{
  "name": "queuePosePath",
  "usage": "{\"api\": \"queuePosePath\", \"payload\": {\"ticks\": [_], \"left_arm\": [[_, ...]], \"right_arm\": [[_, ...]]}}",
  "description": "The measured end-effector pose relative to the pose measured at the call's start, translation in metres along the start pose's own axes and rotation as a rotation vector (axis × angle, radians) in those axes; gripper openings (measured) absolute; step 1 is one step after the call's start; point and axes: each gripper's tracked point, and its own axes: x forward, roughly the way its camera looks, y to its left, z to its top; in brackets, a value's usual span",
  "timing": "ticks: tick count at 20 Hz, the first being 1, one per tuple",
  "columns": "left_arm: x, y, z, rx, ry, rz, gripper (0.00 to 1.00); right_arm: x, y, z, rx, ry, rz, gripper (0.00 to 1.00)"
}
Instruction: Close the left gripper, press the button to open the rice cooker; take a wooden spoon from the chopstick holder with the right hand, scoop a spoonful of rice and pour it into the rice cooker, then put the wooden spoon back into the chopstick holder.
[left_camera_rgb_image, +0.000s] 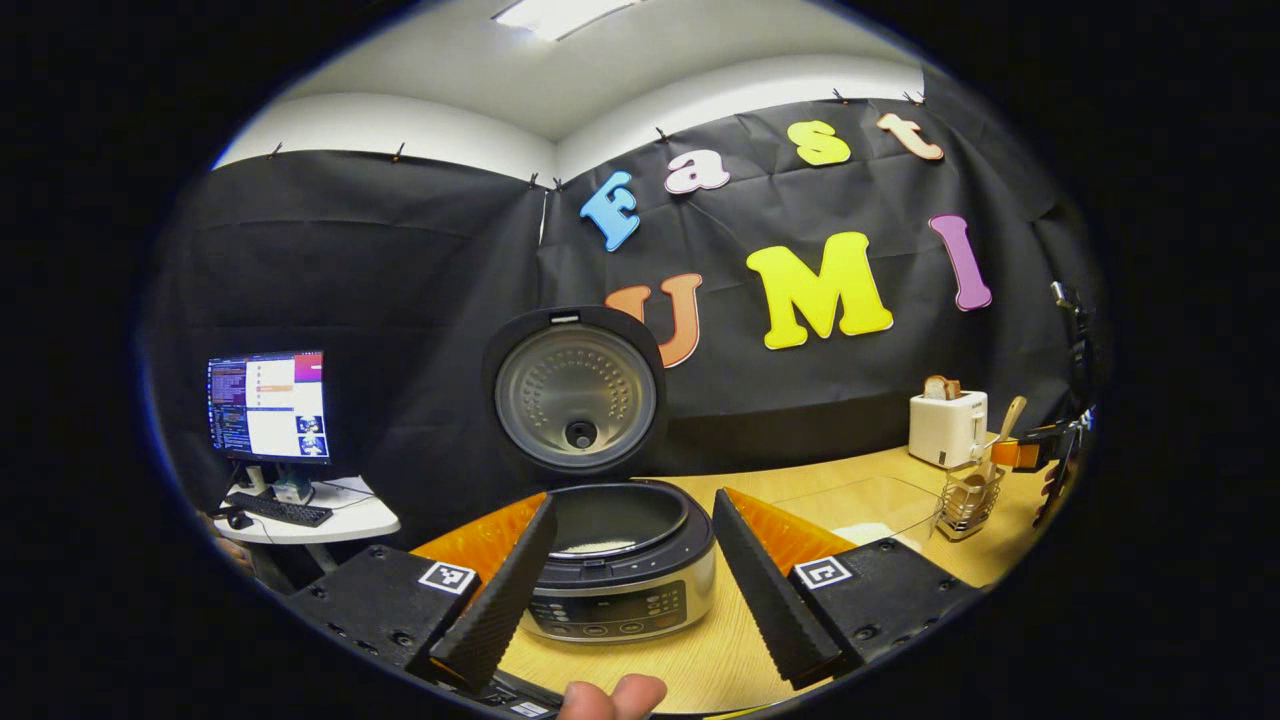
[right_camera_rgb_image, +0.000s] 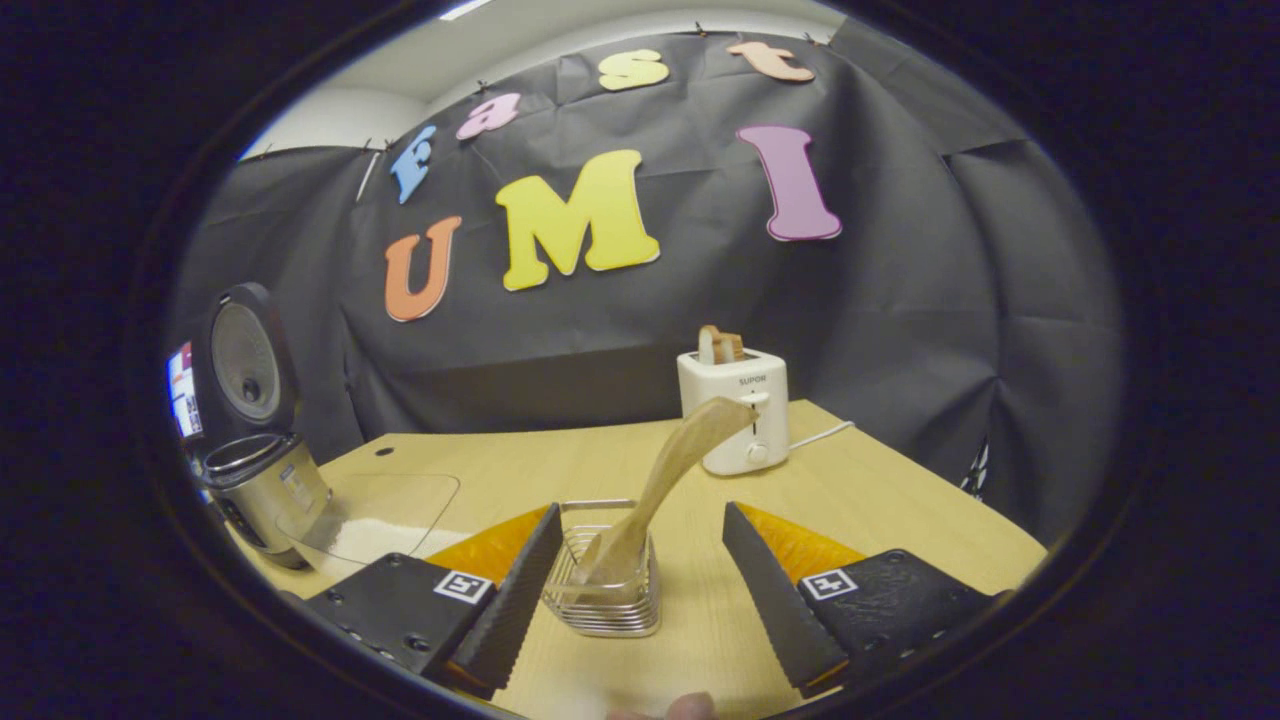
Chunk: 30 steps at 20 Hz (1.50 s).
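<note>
Rice cooker: on wooden table, lid swung up & standing upright behind the pot. Inner pot open to view, pale strip of rice low at its front edge. Control panel faces L cam.
L gripper: jaws spread wide, nothing between them; cooker body sits in the gap, farther off, no contact. Fingertips of holder's hand at bottom edge.
R gripper: jaws spread, not pinching anything; chopstick holder framed between the fingers, cannot tell if touching.
Chopstick holder: wire basket, on table, R of cooker. Also seen far R in left gripper view.
Wooden spoon: in the holder, leaning up & to the R, upper end overlapping toaster in right gripper view. Free of both grippers.
Clear container: see-through, betw cooker & holder; white rice inside.
Toaster: white, back of table by black cloth wall, bread slice sticking out top, cord trailing R.
Monitor: lit, on small white side table w/ keyboard, L of cooker.
</note>
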Motion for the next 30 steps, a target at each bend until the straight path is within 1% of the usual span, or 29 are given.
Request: {"api": "queuePosePath", "payload": {"ticks": [1,3,4,5,6,7,8,9,10,11,12,14,15,16,17,18,20,22,23,26,30], "left_arm": [[0.001,0.004,0.001,-0.007,0.001,0.018,0.99],[0.002,0.006,-0.002,-0.024,0.016,0.033,0.99],[0.003,0.007,-0.003,-0.030,0.024,0.038,0.99],[0.003,0.010,-0.004,-0.033,0.029,0.045,0.99],[0.003,0.013,-0.005,-0.033,0.033,0.057,0.99],[0.004,0.015,-0.006,-0.028,0.035,0.064,0.99],[0.004,0.017,-0.006,-0.020,0.036,0.072,0.95],[0.003,0.018,-0.007,-0.010,0.038,0.077,0.99],[0.004,0.019,-0.006,-0.003,0.039,0.081,0.95],[0.003,0.020,-0.006,-0.003,0.038,0.086,0.95],[0.004,0.019,-0.006,-0.008,0.040,0.086,0.99],[0.004,0.020,-0.004,-0.007,0.038,0.086,0.99],[0.004,0.022,-0.003,0.002,0.034,0.090,0.99],[0.004,0.024,-0.002,0.007,0.032,0.094,0.99],[0.004,0.025,-0.002,0.005,0.033,0.094,0.99],[0.004,0.025,-0.003,0.001,0.035,0.093,0.99],[0.005,0.029,-0.005,-0.011,0.039,0.100,0.99],[0.004,0.033,-0.007,-0.025,0.045,0.101,0.99],[0.005,0.034,-0.008,-0.031,0.046,0.100,0.99],[0.005,0.034,-0.014,-0.040,0.050,0.092,0.99],[0.007,0.033,-0.016,-0.050,0.046,0.072,0.99]], "right_arm": [[0.008,-0.001,-0.001,0.017,0.013,0.006,0.96],[0.022,-0.003,0.000,0.044,0.026,0.011,0.96],[0.029,-0.004,0.001,0.048,0.030,0.009,0.92],[0.033,-0.005,0.001,0.047,0.032,0.008,0.92],[0.039,-0.006,0.002,0.044,0.034,-0.002,0.95],[0.044,-0.009,0.001,0.033,0.036,-0.015,0.94],[0.049,-0.009,0.000,0.032,0.041,-0.015,0.90],[0.051,-0.007,0.000,0.041,0.046,-0.004,0.90],[0.054,-0.006,-0.002,0.051,0.054,0.002,0.80],[0.056,-0.004,-0.004,0.060,0.066,0.012,0.78],[0.058,-0.002,-0.006,0.071,0.079,0.025,0.68],[0.059,0.002,-0.006,0.094,0.089,0.044,0.47],[0.058,0.004,-0.003,0.100,0.079,0.049,0.40],[0.057,0.004,0.000,0.102,0.069,0.042,0.29],[0.057,0.004,0.000,0.098,0.055,0.034,0.22],[0.054,0.011,0.004,0.117,0.046,0.062,0.22],[0.053,0.014,0.008,0.116,0.042,0.069,0.04],[0.051,0.018,0.007,0.095,0.038,0.064,0.05],[0.047,0.018,0.013,0.087,0.017,0.063,0.00],[0.039,0.021,0.033,0.079,-0.038,0.069,0.00],[0.026,0.027,0.058,0.033,-0.091,0.047,0.00]]}}
